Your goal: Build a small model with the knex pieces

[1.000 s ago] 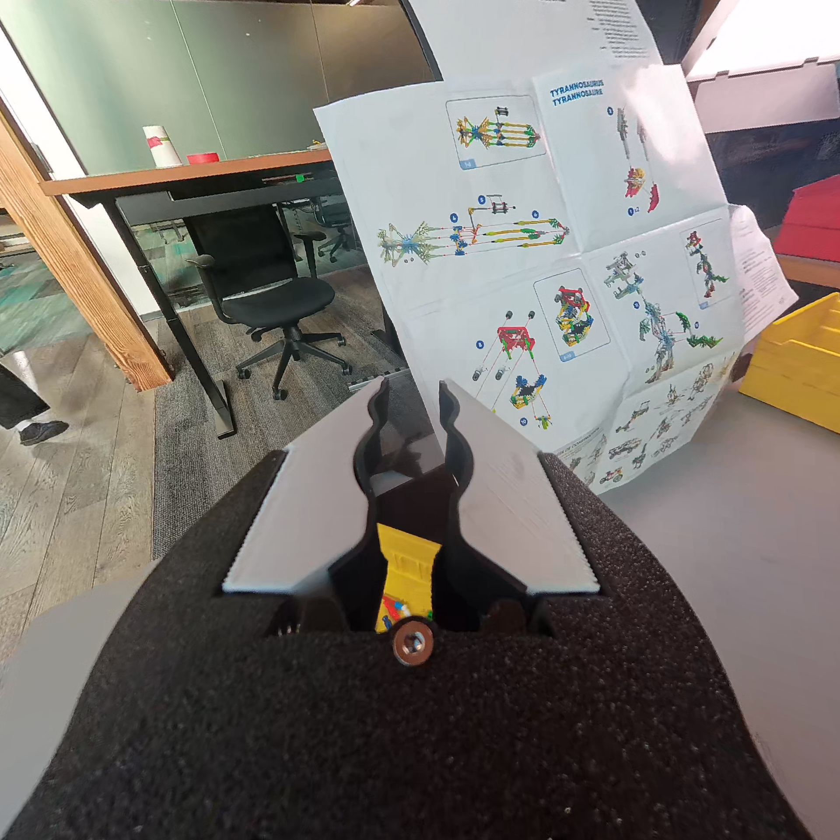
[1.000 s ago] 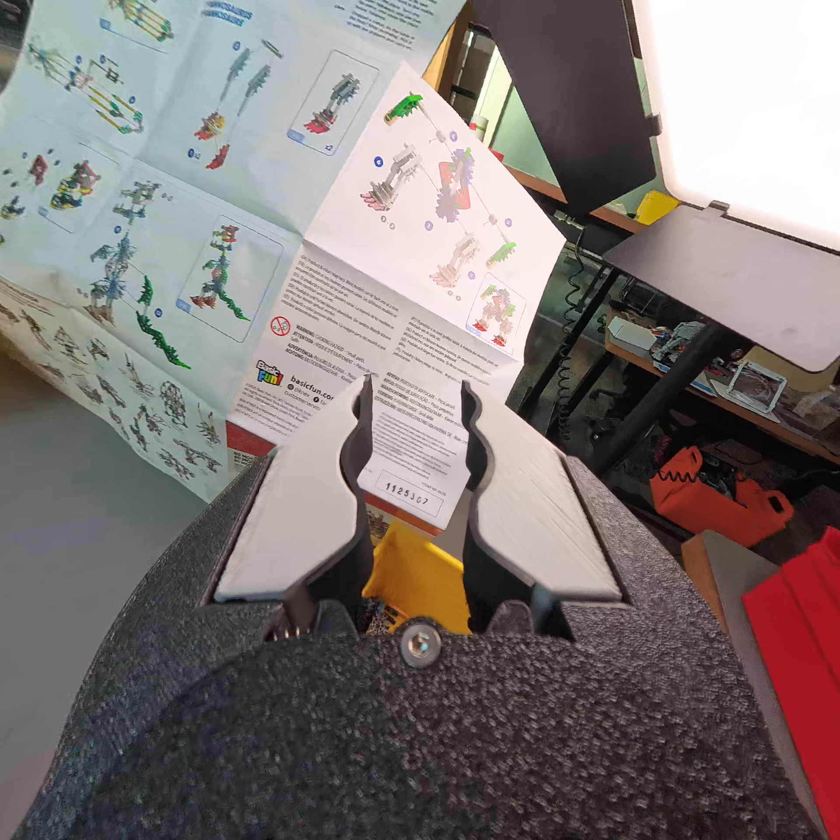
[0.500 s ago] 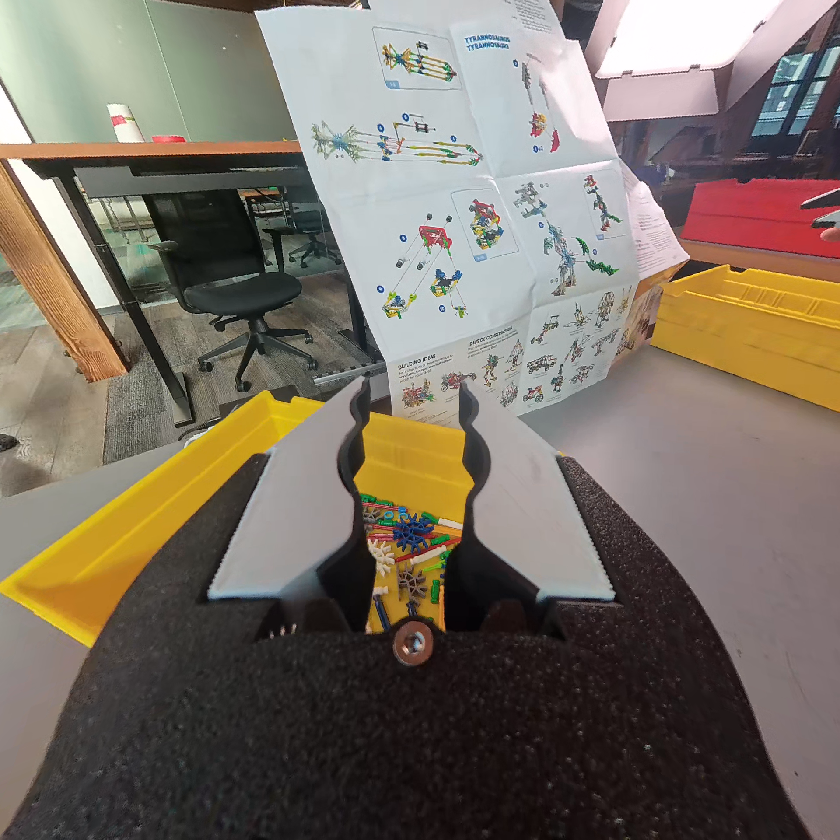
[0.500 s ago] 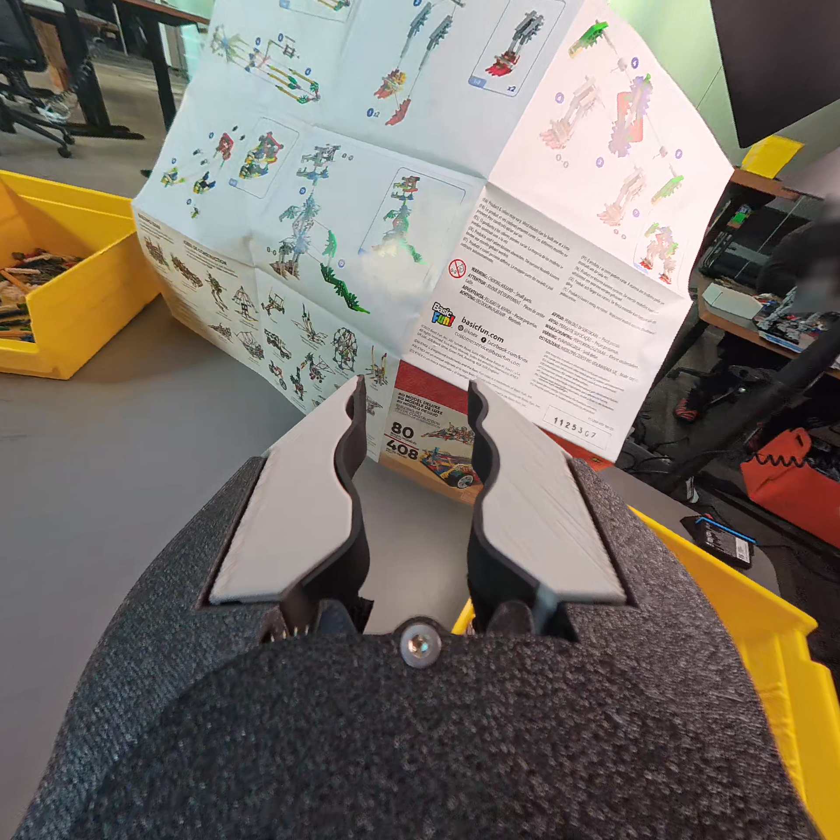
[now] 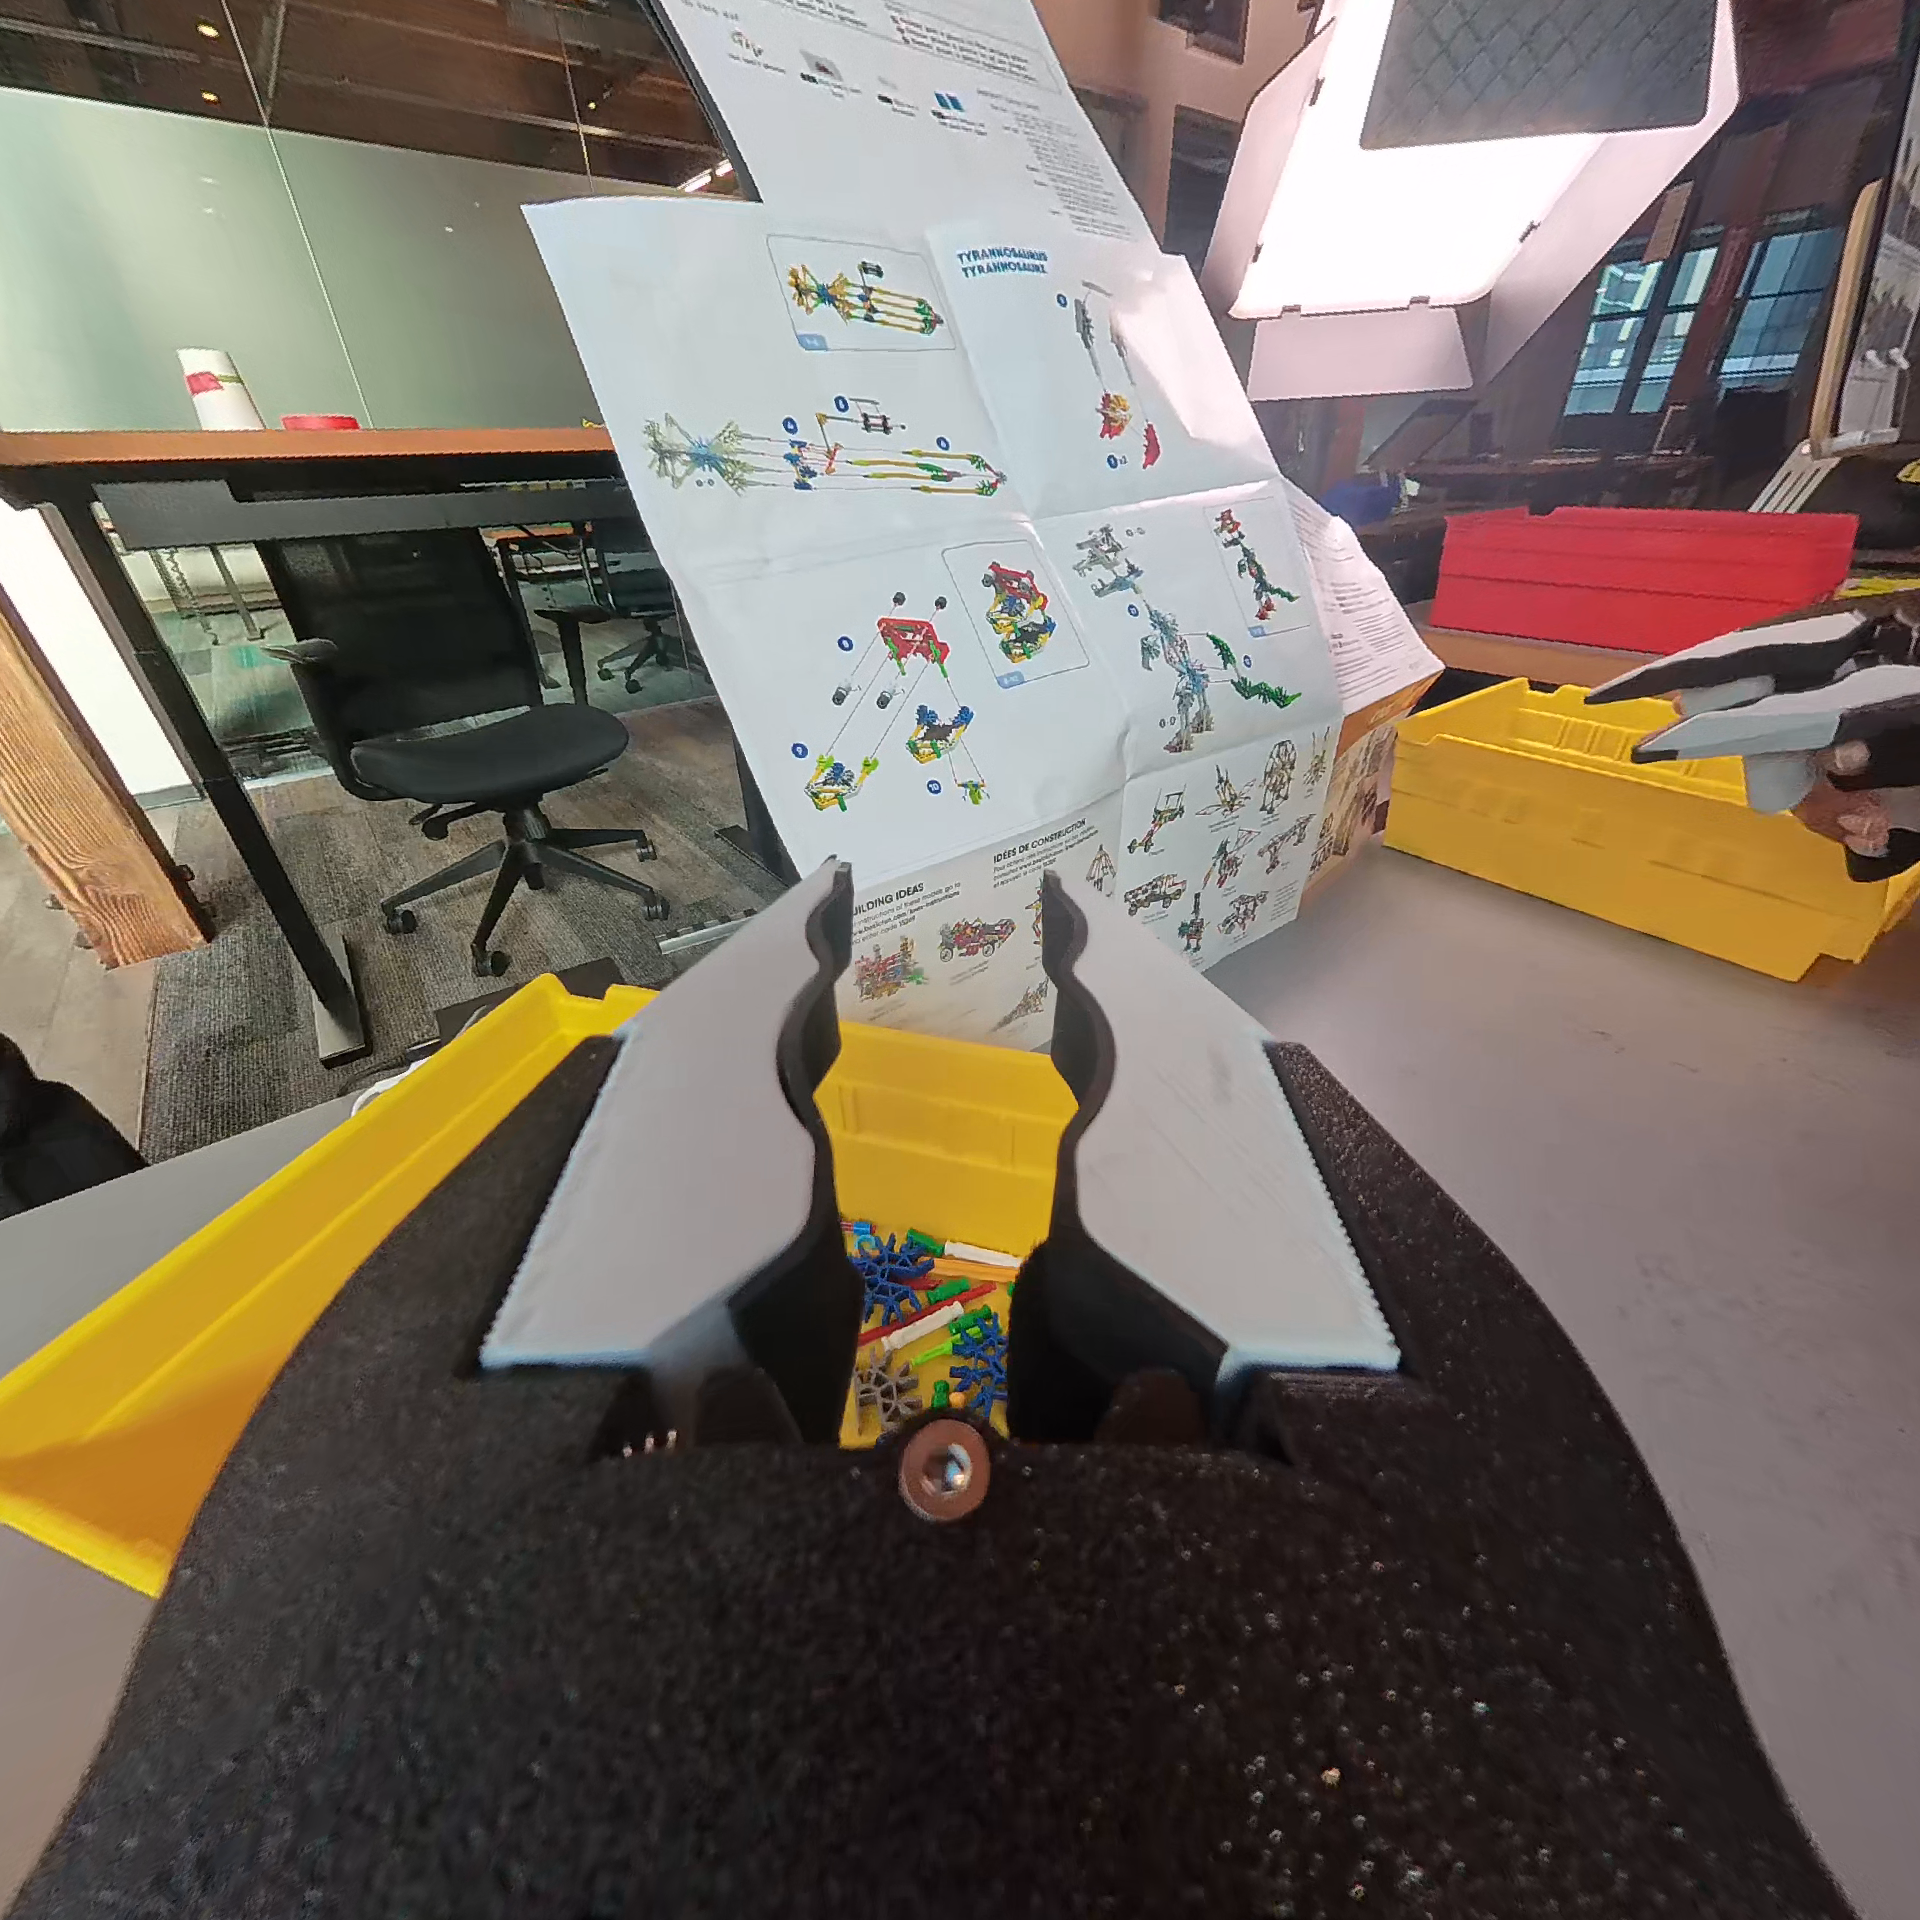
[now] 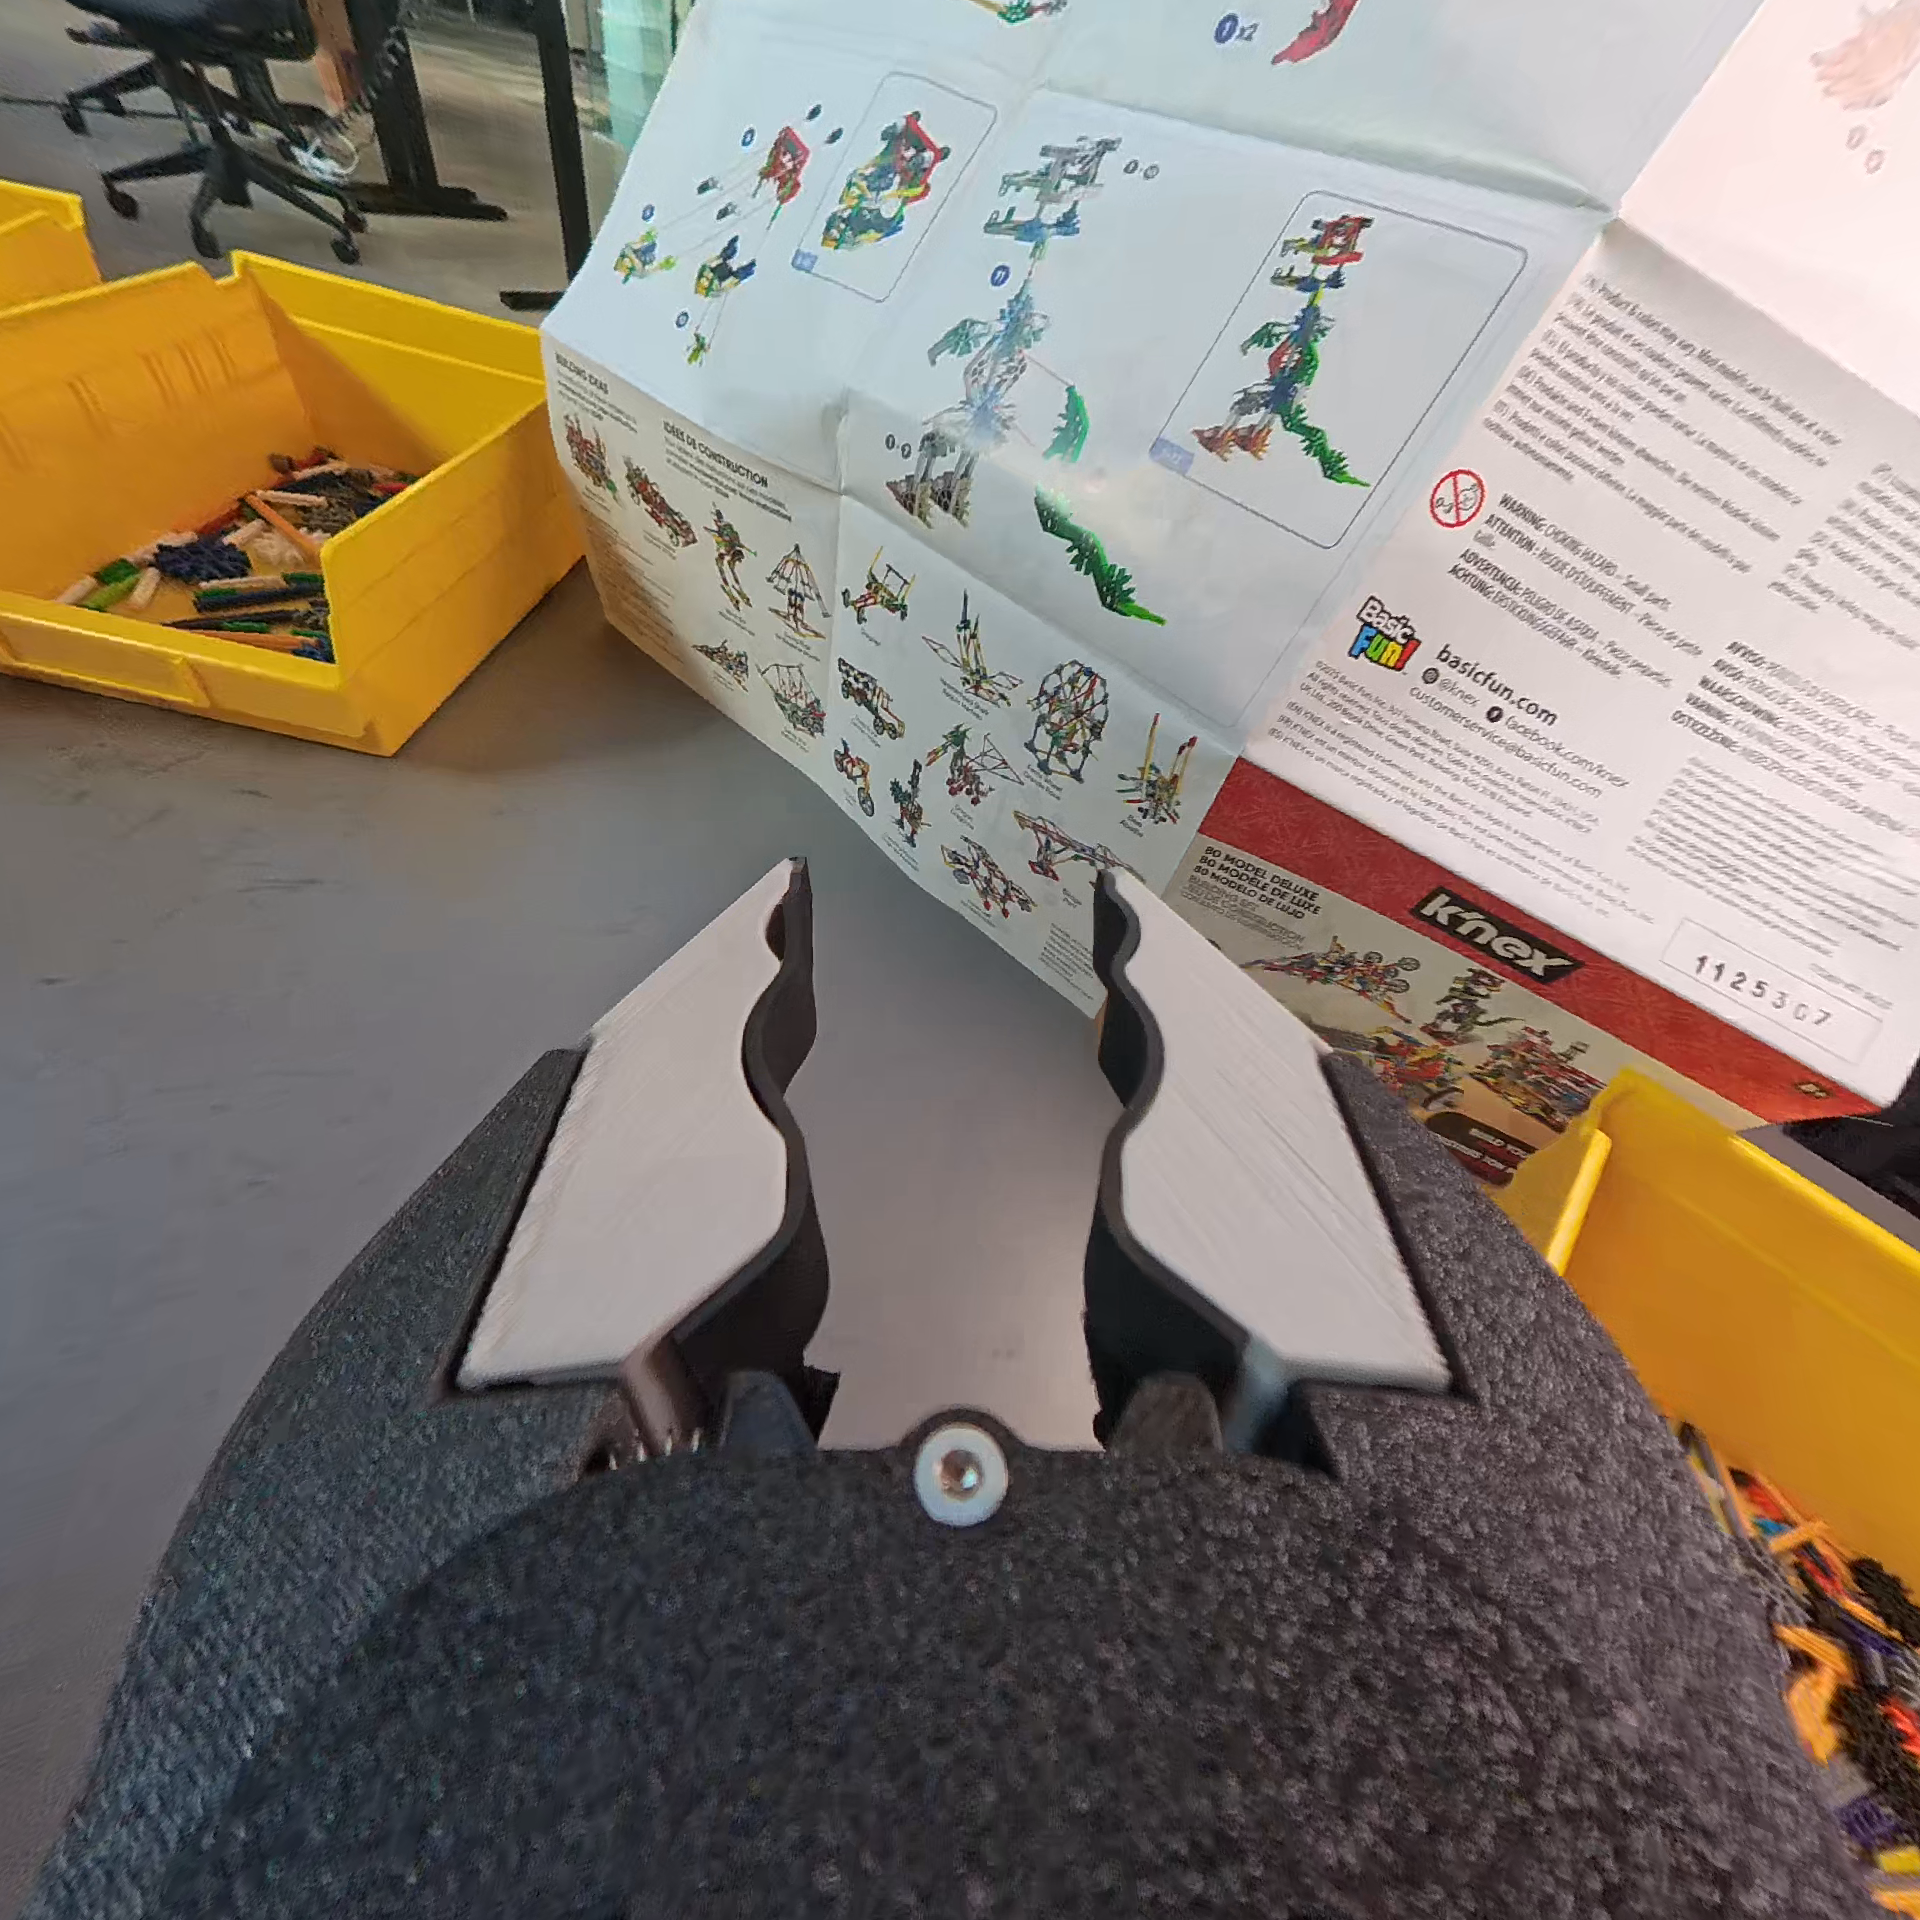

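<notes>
My left gripper (image 5: 943, 899) is open and empty, held above a yellow bin (image 5: 239, 1309) of small coloured rod and connector pieces (image 5: 925, 1304). My right gripper (image 6: 951, 883) is open and empty over the bare grey table (image 6: 260, 935), left of a second yellow bin (image 6: 1745, 1278) with mixed pieces (image 6: 1829, 1621). The right gripper also shows at the right edge of the left wrist view (image 5: 1631, 722). The left bin also shows in the right wrist view (image 6: 416, 582). A large unfolded instruction sheet (image 5: 987, 582) stands upright behind both, leaning on a red toy box (image 6: 1455, 977).
A red bin (image 5: 1642, 577) sits on a surface at the back right. A bright light panel (image 5: 1455, 156) hangs above. Beyond the table edge are a black office chair (image 5: 468, 727), a desk (image 5: 312, 457) and a wooden post (image 5: 73, 810). Across from one pair of fingers to the other is roughly 40 cm.
Both grippers tilted down and pulled back from the sheet. The left now looks into its bin. The right swung left over the table and its jaws opened wider.
</notes>
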`<move>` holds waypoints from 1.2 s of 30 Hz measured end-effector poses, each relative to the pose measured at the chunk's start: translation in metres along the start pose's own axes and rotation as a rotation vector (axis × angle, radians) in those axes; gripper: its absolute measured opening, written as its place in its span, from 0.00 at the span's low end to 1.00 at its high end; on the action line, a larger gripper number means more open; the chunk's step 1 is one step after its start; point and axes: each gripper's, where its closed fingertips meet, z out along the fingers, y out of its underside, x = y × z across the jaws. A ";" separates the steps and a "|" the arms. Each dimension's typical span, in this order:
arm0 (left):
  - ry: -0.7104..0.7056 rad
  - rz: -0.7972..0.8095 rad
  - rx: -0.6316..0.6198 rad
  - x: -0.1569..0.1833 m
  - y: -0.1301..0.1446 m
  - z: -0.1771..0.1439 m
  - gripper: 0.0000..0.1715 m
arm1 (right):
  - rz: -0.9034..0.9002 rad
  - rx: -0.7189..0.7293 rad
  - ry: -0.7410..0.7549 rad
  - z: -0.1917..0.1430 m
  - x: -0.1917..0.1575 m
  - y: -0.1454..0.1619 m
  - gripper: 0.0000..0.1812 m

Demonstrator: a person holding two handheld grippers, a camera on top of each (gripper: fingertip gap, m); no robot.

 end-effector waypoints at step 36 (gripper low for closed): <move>0.180 -0.150 -0.122 0.177 0.107 0.016 0.27 | -0.035 0.198 -0.044 -0.018 -0.085 0.035 0.39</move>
